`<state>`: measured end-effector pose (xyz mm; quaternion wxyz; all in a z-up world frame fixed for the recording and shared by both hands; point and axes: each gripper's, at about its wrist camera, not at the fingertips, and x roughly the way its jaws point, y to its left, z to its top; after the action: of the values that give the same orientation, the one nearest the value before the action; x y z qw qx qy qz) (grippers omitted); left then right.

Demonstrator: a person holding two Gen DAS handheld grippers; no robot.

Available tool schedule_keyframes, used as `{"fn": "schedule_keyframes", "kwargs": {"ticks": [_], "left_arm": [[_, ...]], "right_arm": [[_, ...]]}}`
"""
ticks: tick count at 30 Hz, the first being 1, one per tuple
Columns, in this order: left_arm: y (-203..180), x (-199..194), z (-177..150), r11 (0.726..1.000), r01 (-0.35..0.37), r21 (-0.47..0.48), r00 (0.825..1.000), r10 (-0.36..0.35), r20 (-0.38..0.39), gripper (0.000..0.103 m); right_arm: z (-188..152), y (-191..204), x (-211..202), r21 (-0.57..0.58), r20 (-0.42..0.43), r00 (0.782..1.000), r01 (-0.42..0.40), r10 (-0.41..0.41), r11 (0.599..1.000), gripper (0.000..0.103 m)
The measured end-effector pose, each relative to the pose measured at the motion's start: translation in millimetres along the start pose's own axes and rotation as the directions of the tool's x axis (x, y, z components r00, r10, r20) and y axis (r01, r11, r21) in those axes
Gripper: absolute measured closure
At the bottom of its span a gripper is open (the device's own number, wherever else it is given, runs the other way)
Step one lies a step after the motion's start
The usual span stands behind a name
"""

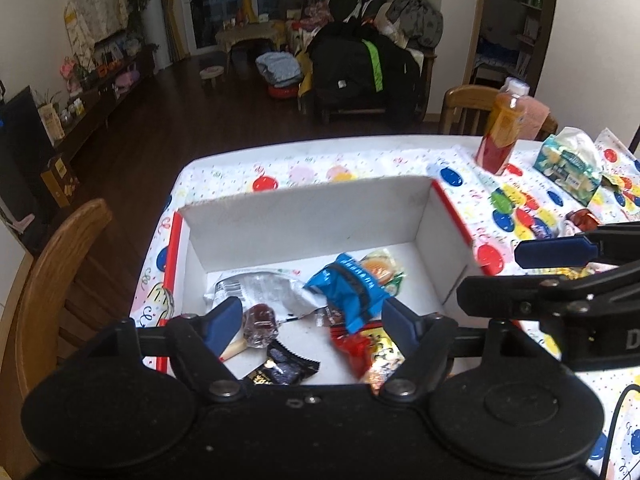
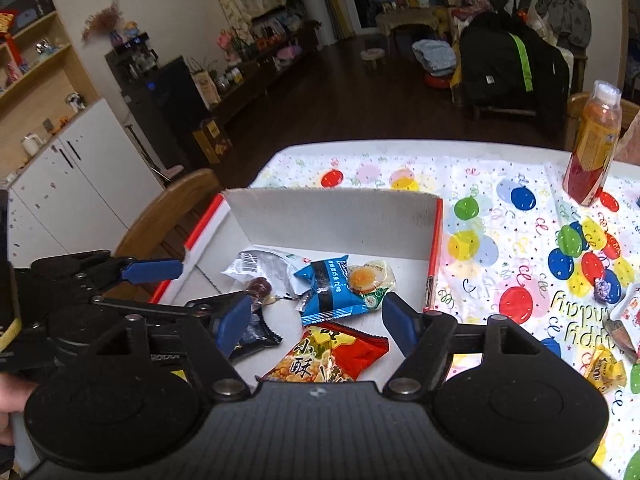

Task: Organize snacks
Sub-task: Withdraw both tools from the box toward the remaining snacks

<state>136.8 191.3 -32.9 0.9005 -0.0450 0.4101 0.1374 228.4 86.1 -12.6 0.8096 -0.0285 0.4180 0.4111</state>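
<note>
Both claws apart, empty: left claw (image 1: 312, 326), right claw (image 2: 316, 324) above box (image 2: 332, 216). Snacks (image 2: 332, 288) inside, below fingers. Loose candies (image 2: 606, 366) right of right claw, on table (image 2: 500, 264). Risk: claws crowded, may collide or knock box wall.

The right gripper (image 2: 314, 322) hangs with blue fingers (image 2: 236, 322) spread wide above a white cardboard box with red edges (image 2: 332, 220), over a red crinkly snack packet (image 2: 332, 356) beside a blue foil wrapper (image 2: 330, 290).
</note>
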Motion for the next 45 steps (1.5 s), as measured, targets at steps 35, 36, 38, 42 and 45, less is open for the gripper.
{"fn": "schedule_keyframes", "kwargs": {"ticks": [35, 36, 38, 42, 45], "left_arm": [[-184.5, -15.6, 3.5, 0.967, 0.255, 0.016, 0.953, -0.254, 0.164, 0.000], [-190.4, -12.2, 3.9, 0.966, 0.256, 0.014, 0.953, -0.255, 0.161, 0.000], [-202.6, -6.3, 3.5, 0.967, 0.253, 0.013, 0.955, -0.251, 0.159, 0.000], [-227.6, 7.7, 4.9, 0.974, 0.225, 0.013, 0.963, -0.225, 0.149, 0.000], [-242.5, 17.4, 4.1, 0.978, 0.210, 0.016, 0.968, -0.210, 0.140, 0.001]], "right_arm": [[-76.3, -206.1, -144.3, 0.179, 0.172, 0.950, 0.229, -0.259, 0.957, 0.008], [-77.1, -215.4, -145.1, 0.186, 0.171, 0.947, 0.239, -0.270, 0.953, 0.008], [-77.8, -233.7, -146.1, 0.195, 0.167, 0.942, 0.258, -0.291, 0.946, 0.008], [-77.6, -270.2, -144.8, 0.222, 0.146, 0.940, 0.274, -0.310, 0.936, 0.008], [-76.4, -291.3, -141.9, 0.228, 0.136, 0.937, 0.287, -0.322, 0.930, 0.008]]}}
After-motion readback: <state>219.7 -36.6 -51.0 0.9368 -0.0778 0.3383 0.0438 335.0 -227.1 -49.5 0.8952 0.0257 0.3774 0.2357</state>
